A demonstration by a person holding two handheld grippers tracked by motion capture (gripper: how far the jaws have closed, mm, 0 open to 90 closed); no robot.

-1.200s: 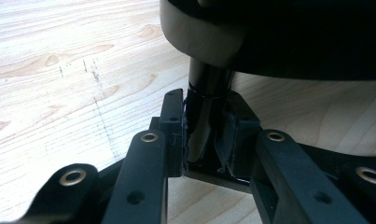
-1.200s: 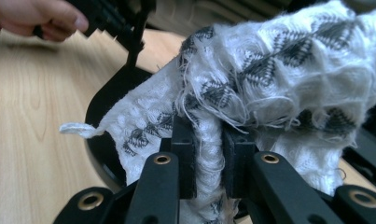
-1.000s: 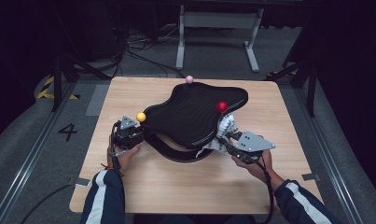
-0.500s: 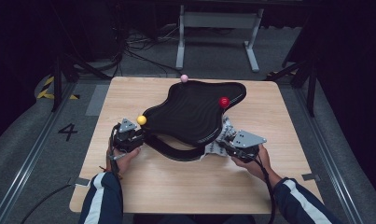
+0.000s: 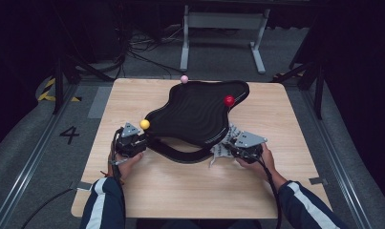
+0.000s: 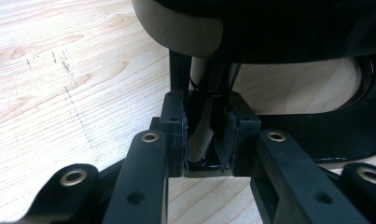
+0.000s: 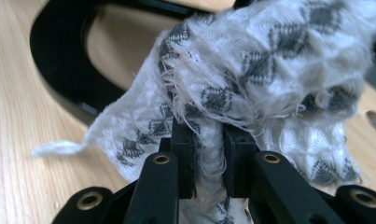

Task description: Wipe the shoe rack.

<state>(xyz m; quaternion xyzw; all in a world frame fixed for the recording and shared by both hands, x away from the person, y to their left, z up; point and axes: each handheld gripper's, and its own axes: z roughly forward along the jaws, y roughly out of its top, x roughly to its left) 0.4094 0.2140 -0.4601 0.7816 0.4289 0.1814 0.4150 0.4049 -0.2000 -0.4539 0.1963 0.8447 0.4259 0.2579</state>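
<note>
Left gripper [image 6: 205,135] clamped on black stand post [image 6: 209,88], frame centre; right gripper [image 7: 209,154] clamped on white patterned cloth [image 7: 269,70], upper right.

stand: black wavy-topped board [image 5: 192,114] on a curved black base, mid-table, tilted, with a post [image 6: 209,93] clamped at its near-left | cloth: white knitted rag with grey diamond pattern [image 7: 251,84], bunched, frayed, pinched beside the stand's near-right edge

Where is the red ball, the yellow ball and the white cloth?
red ball [image 5: 229,100]: high view, middle of the ball.
yellow ball [image 5: 144,124]: high view, middle of the ball.
white cloth [image 7: 269,70]: right gripper view, bunched patterned part above the tongs.
</note>
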